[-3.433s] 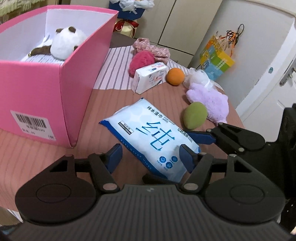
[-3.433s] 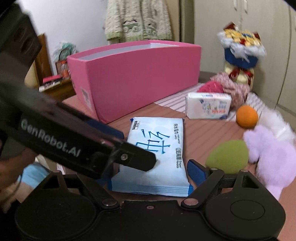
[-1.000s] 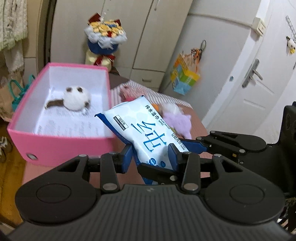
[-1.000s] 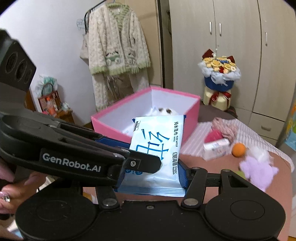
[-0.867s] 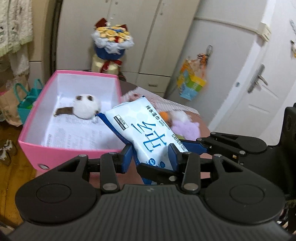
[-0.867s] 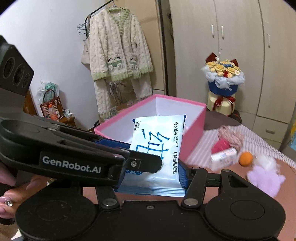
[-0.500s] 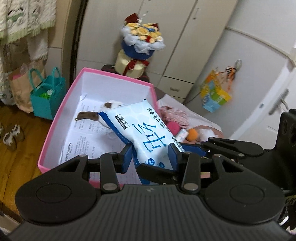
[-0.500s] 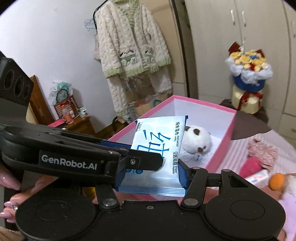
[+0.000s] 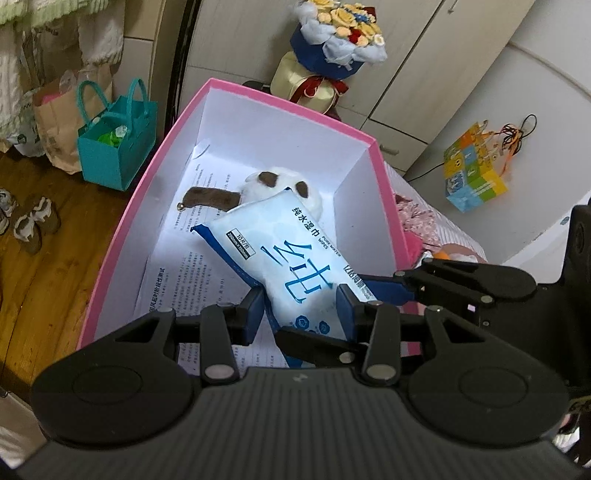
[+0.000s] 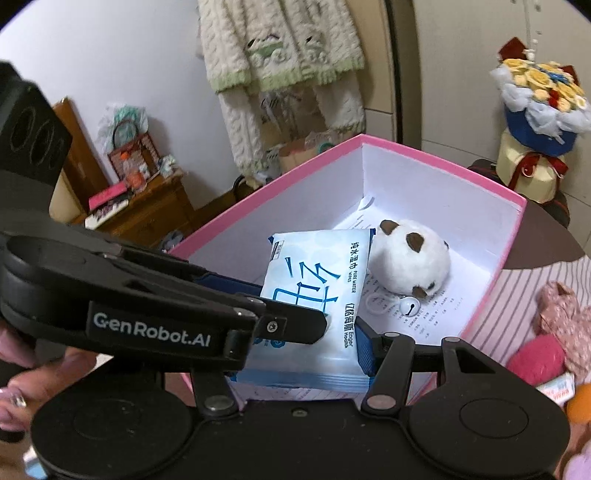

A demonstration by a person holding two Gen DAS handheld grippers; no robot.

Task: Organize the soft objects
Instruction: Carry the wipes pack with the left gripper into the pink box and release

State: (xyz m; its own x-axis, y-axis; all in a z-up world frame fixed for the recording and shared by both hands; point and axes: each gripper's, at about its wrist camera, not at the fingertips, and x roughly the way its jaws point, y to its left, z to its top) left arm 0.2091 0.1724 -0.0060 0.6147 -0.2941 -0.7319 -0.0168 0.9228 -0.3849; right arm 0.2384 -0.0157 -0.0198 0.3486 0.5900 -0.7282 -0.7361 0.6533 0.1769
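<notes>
Bedroom setting: white wardrobe doors at the far side, a cream knitted cardigan hanging far left, a fabric flower bouquet standing just beyond the box, wooden floor below on the left. Pink cardboard box, open-topped and white inside, fills the middle of both views; printed paper sheets line its floor, and a white plush toy with brown ears and a small bell lies toward its far end. Pack of wet wipes, blue and white, hangs above the box interior, its far corner over or touching the plush, cannot tell which. Left gripper pinches the near end of the pack between its blue pads. Right gripper also clamps the same pack; its right pad presses the pack's edge, while its left pad is hidden behind the left gripper's arm crossing the view. Other soft items wait outside the box on the right: a pink floral fabric piece, a pink pom ball, an orange ball. Step in hand, by my reading: placing the wipes in the box, carry done, release not yet made. Next move likely calls for lowering the pack onto bare paper near the plush, then spreading both claws together so it drops flat, and lifting clear of the box walls.
</notes>
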